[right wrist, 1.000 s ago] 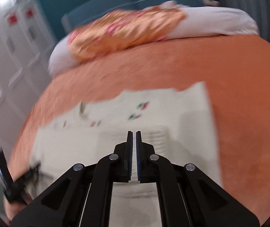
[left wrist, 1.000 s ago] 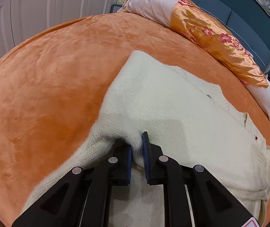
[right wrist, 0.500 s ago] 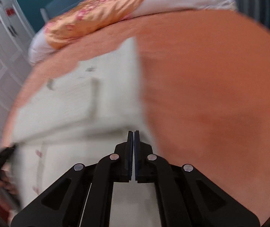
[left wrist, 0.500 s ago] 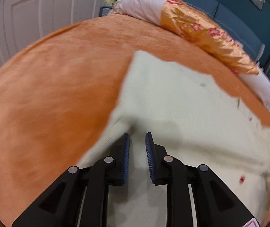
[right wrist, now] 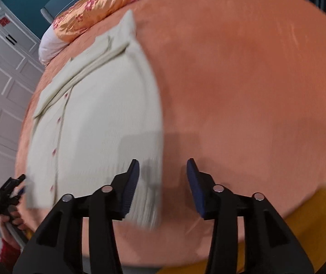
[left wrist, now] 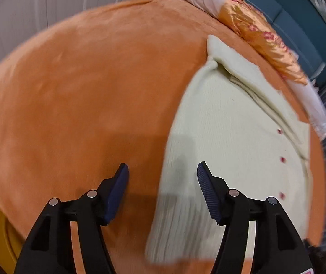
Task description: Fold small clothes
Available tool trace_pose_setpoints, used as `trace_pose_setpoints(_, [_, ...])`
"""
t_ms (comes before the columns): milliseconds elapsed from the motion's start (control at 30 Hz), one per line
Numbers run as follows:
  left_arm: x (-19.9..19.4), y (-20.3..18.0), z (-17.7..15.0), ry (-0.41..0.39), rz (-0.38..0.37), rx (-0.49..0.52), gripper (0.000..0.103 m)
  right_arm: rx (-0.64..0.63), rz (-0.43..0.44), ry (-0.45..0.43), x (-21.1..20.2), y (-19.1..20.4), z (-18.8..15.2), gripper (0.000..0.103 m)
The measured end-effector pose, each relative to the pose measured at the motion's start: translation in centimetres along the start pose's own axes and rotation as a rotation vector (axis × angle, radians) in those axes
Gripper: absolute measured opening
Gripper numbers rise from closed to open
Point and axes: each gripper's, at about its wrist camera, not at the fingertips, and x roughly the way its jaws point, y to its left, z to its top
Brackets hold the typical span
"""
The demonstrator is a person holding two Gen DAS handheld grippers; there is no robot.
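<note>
2 grippers, left [left wrist: 163,173] and right [right wrist: 163,169], spread wide, empty, above cream cardigan [left wrist: 231,137] on bed [left wrist: 83,91].

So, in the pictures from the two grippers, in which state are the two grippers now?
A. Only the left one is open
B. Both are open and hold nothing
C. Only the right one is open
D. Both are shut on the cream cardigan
B. The left gripper and the right gripper each show a wide gap between the blue pads, with no cloth of the cream cardigan between them; it lies flat on the orange blanket.

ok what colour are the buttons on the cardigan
The buttons are red-pink on the cream cardigan; clearest in the left wrist view.
</note>
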Motion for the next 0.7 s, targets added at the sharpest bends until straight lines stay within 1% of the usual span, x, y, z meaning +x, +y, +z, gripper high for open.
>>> trace_pose_setpoints(67, [-0.3,0.8,-1.2,0.025,-0.017,-0.033,0.06,0.006,0.029,0.023,-0.1,0.4,-1.5,0.05])
trace_pose_setpoints(200, [-0.5,0.2,-2.3,0.027,-0.008,0.004,0.06,0.023,0.077,0.066,0.4,0.6,-3.5,0.053])
trace_pose_setpoints(333, [0.3,-1.0,-2.6,0.066,-0.004,0.034,0.06,0.05,0.106,0.062,0.9,1.1,-3.5,0.054])
trace_pose_setpoints(400, [0.5,-1.4,-2.6,0.083,-0.019,0.043,0.06,0.091,0.13,0.057,1.1,1.0,-3.3,0.054])
trace_pose_setpoints(433, [0.6,-1.7,-2.5,0.096,-0.03,0.048,0.058,0.109,0.14,0.055,1.1,0.9,-3.1,0.054])
trace_pose_setpoints(500, [0.6,-2.1,-2.7,0.106,-0.038,0.057,0.05,0.151,0.176,0.049,1.1,0.6,-2.7,0.054])
trace_pose_setpoints(533, [0.7,-2.3,-2.7,0.112,-0.034,0.068,0.041,0.162,0.18,0.049,1.2,0.5,-2.6,0.053])
trace_pose_setpoints(567, [0.7,-2.4,-2.8,0.114,-0.03,0.074,0.029,0.169,0.18,0.048,1.3,0.5,-2.4,0.05])
trace_pose_setpoints(600, [0.7,-2.4,-2.8,0.119,-0.03,0.075,0.022,0.169,0.178,0.049,1.3,0.5,-2.3,0.043])
trace_pose_setpoints(633, [0.7,-2.4,-2.8,0.125,-0.031,0.075,0.009,0.164,0.175,0.054,1.4,0.6,-2.2,0.038])
trace_pose_setpoints(700, [0.2,-2.5,-2.8,0.12,-0.036,0.075,0.009,0.138,0.146,0.055,1.4,0.9,-2.0,0.01])
